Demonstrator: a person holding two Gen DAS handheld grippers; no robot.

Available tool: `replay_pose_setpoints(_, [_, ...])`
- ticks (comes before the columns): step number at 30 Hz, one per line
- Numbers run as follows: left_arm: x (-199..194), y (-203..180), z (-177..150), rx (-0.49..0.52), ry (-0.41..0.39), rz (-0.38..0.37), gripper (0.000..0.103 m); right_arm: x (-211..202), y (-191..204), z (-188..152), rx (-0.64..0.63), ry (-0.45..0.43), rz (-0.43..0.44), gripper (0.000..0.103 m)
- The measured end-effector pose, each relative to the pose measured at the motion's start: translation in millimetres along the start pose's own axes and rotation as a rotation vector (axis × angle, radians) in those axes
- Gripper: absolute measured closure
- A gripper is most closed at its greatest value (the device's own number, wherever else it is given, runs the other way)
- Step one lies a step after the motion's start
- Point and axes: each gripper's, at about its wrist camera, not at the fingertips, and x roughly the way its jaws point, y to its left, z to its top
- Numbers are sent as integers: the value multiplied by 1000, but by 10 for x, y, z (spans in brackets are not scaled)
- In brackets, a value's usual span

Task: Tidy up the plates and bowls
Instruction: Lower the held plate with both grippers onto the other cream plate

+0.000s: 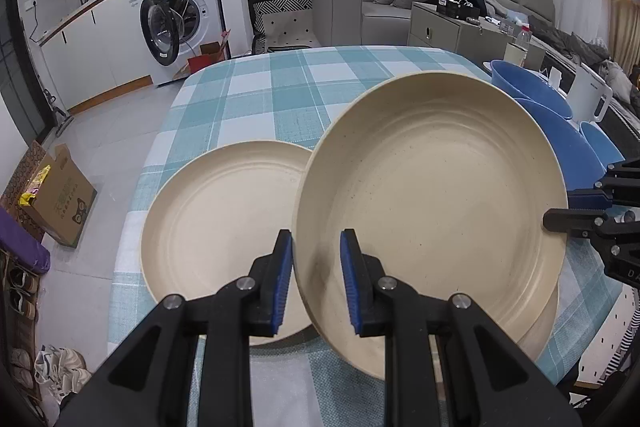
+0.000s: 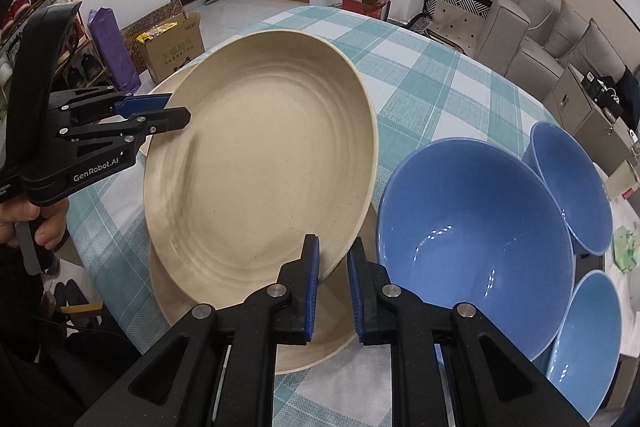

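A beige plate (image 1: 440, 195) (image 2: 260, 155) hangs tilted above the checked table. My left gripper (image 1: 317, 281) (image 2: 176, 109) is shut on its near-left rim. My right gripper (image 2: 333, 289) (image 1: 558, 206) pinches the opposite rim, one finger over the inside and one behind. Right under the raised plate, a second beige plate (image 2: 200, 291) (image 1: 540, 327) lies flat. A third beige plate (image 1: 216, 219) rests on the cloth to its left. Three blue bowls, a large one (image 2: 476, 227) and two smaller ones (image 2: 568, 187) (image 2: 588, 339), stand upright just right of the plates.
The teal checked tablecloth (image 1: 280, 87) covers a rounded table whose left edge drops to the floor. A white jug (image 1: 592, 95) stands behind the bowls. Cardboard boxes (image 1: 60, 203) and a shoe rack sit on the floor to the left.
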Motion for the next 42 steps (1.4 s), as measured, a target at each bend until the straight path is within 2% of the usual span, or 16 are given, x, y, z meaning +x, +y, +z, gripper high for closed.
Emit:
replay_pose_setpoints(25, [-8, -251, 66, 95, 6, -9, 81, -75, 43, -429, 88, 27, 81, 84])
replay_pose_setpoints(42, [45, -279, 51, 109, 21, 5, 81, 101, 35, -471, 113, 79, 127, 83])
